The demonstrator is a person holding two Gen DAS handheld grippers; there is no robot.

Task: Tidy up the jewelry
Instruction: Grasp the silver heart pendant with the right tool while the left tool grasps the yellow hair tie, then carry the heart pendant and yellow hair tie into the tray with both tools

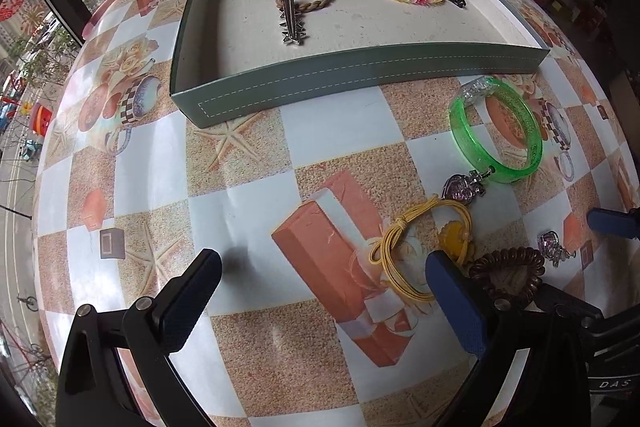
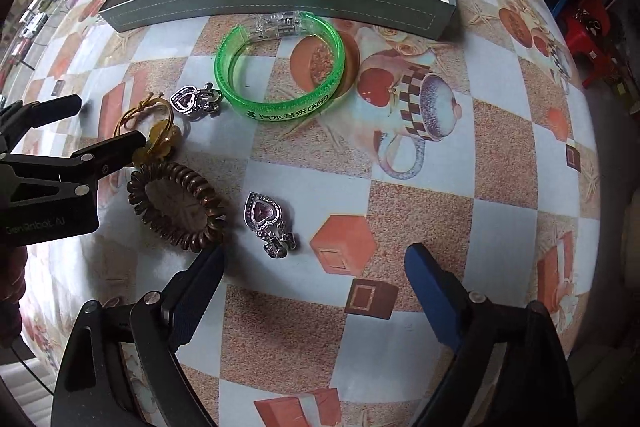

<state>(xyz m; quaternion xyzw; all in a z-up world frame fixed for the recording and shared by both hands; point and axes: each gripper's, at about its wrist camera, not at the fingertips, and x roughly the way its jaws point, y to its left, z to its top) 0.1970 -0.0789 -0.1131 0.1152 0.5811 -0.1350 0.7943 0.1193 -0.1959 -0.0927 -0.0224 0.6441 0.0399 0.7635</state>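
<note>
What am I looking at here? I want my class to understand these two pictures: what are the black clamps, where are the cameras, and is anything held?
A person holds a two-finger gripper in each hand, each with a camera looking along its fingers. One picture is from the left gripper, the other from the right gripper. Both are open and hold nothing. The table carries a tray already holding hair ties and clips. Still loose are a green bangle, a brown coil tie, a yellow hair tie and two heart brooches.

Black gripper (image 2: 314, 263), blue pads (image 2: 430, 291)
</note>
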